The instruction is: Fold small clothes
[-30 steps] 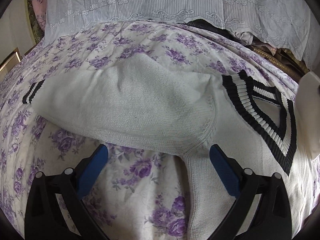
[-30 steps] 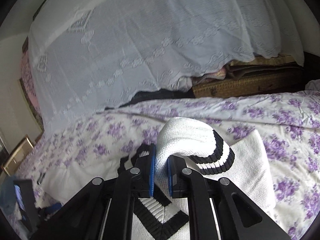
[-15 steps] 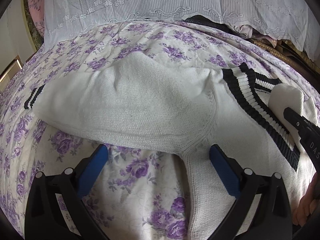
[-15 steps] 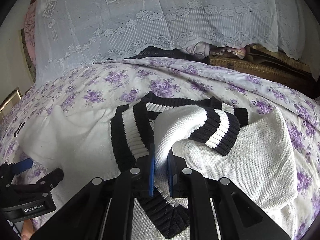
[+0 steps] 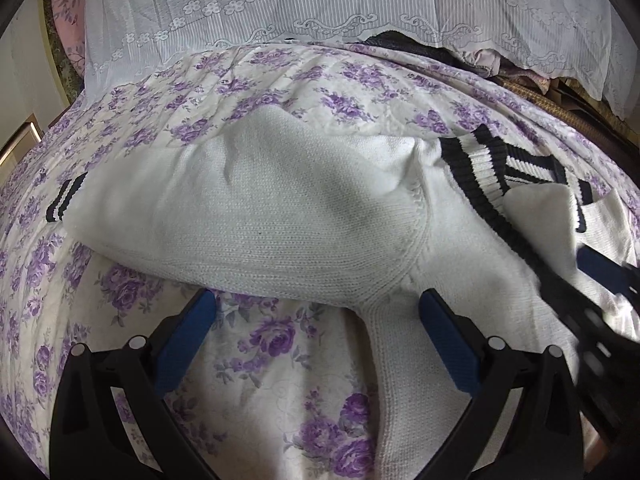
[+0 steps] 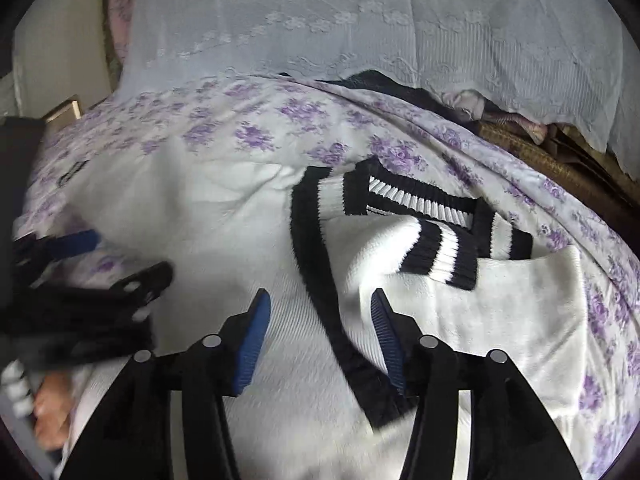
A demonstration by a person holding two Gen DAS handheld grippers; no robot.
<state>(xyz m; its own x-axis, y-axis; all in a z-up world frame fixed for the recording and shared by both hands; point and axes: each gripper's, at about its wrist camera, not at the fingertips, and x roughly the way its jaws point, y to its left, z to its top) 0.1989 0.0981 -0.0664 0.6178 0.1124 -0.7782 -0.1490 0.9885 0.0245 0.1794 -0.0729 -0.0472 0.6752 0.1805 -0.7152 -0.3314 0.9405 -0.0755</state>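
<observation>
A white knit sweater point(image 5: 280, 208) with black-and-white striped V-neck trim point(image 6: 316, 256) lies on the floral bedspread. Its left sleeve point(image 5: 168, 200) stretches out to a striped cuff point(image 5: 64, 198). Its right sleeve point(image 6: 400, 256) lies folded across the chest, striped cuff point(image 6: 444, 256) by the collar. My left gripper point(image 5: 316, 320) is open and empty, just in front of the armpit seam. My right gripper point(image 6: 320, 312) is open and empty over the neck trim and folded sleeve. It shows blurred at the right of the left wrist view point(image 5: 592, 292).
The bedspread point(image 5: 280, 360) has purple flowers on cream. A white lace cover point(image 5: 320, 8) drapes a pile at the back. Dark cloth and woven items point(image 6: 560, 160) sit at the back right. The left gripper shows blurred at the left of the right wrist view point(image 6: 80, 292).
My right gripper carried the right sleeve over the chest, lowered it, then opened and let it go. The sleeve now lies folded on the sweater. My left gripper stayed open in place.
</observation>
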